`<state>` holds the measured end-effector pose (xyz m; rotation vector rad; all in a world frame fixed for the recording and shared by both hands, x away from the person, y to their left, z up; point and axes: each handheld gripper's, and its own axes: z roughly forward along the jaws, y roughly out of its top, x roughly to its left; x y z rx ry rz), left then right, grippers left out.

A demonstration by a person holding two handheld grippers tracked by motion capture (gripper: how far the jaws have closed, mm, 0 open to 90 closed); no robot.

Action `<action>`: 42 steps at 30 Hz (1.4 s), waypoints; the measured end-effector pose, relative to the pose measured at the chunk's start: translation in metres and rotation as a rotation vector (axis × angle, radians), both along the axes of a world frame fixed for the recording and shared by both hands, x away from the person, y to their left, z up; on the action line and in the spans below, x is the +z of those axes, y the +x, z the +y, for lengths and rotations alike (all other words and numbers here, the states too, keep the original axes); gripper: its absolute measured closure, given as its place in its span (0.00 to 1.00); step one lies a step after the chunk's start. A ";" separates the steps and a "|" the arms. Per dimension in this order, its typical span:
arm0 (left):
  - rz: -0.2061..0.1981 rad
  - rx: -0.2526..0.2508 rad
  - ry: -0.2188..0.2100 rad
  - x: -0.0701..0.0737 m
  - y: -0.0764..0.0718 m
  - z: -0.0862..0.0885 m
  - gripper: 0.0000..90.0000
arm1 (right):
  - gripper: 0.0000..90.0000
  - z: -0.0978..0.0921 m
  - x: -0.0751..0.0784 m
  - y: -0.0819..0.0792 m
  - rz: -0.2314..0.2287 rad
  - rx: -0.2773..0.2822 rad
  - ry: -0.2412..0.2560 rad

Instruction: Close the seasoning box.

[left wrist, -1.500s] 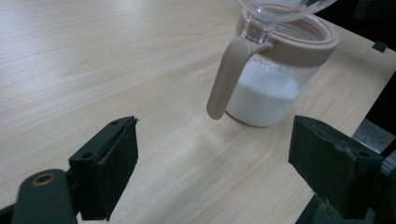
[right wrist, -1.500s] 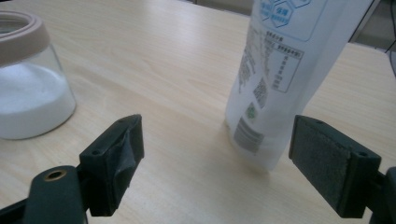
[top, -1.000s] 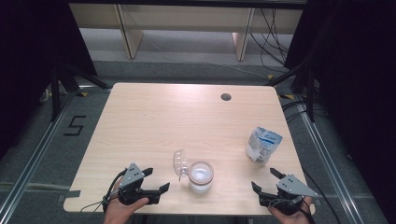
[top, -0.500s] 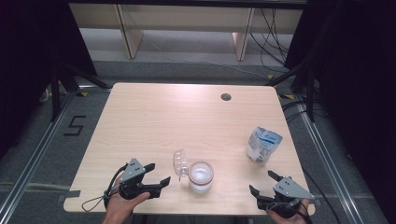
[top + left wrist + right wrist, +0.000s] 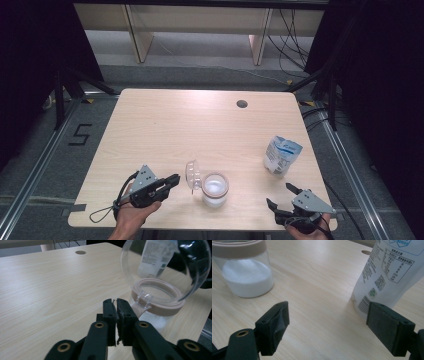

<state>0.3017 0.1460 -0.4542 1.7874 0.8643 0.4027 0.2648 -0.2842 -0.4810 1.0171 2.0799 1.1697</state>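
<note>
A clear jar [image 5: 215, 189] with a pinkish rim holds white powder near the table's front edge. Its domed clear lid [image 5: 192, 175] is swung open to the left on a hinge. In the left gripper view the lid [image 5: 165, 267] stands over the rim [image 5: 160, 300]. My left gripper [image 5: 170, 181] lies left of the jar with its jaws pressed together and nothing between them [image 5: 115, 305]. A white and blue pouch [image 5: 282, 155] stands at the right. My right gripper [image 5: 284, 196] sits at the front right corner, open, its jaws [image 5: 329, 322] facing the pouch [image 5: 392, 272] and the jar [image 5: 247, 272].
The light wooden table [image 5: 200, 125] has a round cable hole [image 5: 242, 104] near its far right. Beyond the table are a grey floor, a shelf frame and cables. A floor marking "5" [image 5: 80, 134] lies left of the table.
My left gripper has edged right toward the jar's hinged lid. The right gripper has drawn back a little toward the front edge. Jar and pouch stay put.
</note>
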 end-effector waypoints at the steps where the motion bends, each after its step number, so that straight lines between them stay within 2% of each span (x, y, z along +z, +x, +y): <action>1: 0.000 -0.002 0.008 0.001 0.000 -0.002 0.98 | 0.22 0.000 0.000 0.000 0.000 0.000 -0.001; 5: -0.016 -0.034 0.024 0.004 -0.001 -0.010 1.00 | 0.22 0.000 0.000 0.000 0.002 0.006 -0.001; 7: -0.013 -0.041 0.018 0.005 -0.003 -0.013 1.00 | 0.22 0.000 0.000 0.000 0.008 -0.001 0.004; 8: -0.017 -0.044 0.034 0.006 -0.004 -0.014 1.00 | 0.22 0.000 0.000 0.000 0.007 -0.001 0.003; 11: -0.024 -0.055 0.022 0.008 -0.004 -0.016 1.00 | 0.22 0.000 0.000 0.000 0.007 0.000 0.002; 14: -0.019 -0.050 0.028 0.009 -0.004 -0.016 1.00 | 0.22 0.000 0.000 0.000 0.005 -0.001 0.000; 17: -0.011 -0.044 0.016 0.010 -0.005 -0.017 1.00 | 0.22 0.000 0.000 0.000 0.005 0.001 0.000; 19: -0.025 -0.052 0.024 0.011 -0.004 -0.017 1.00 | 0.22 0.000 0.000 0.000 0.006 -0.002 0.001; 24: -0.026 -0.062 0.011 0.011 -0.004 -0.019 1.00 | 0.23 0.000 0.000 -0.001 0.005 -0.007 -0.006; 26: -0.017 -0.058 0.018 0.012 -0.005 -0.020 1.00 | 0.23 0.000 0.000 -0.001 0.005 -0.007 -0.007; 35: -0.033 -0.072 0.025 0.013 -0.003 -0.023 1.00 | 0.23 0.000 0.000 -0.001 0.005 -0.006 -0.006; 39: -0.036 -0.077 0.016 0.013 -0.003 -0.024 1.00 | 0.23 0.000 -0.001 0.000 0.007 -0.001 0.003; 40: -0.037 -0.079 0.018 0.013 -0.003 -0.024 1.00 | 0.23 0.002 -0.001 -0.002 0.020 -0.019 0.013; 42: -0.037 -0.082 0.017 0.014 -0.003 -0.025 1.00 | 0.23 0.001 -0.001 -0.001 0.000 -0.017 -0.003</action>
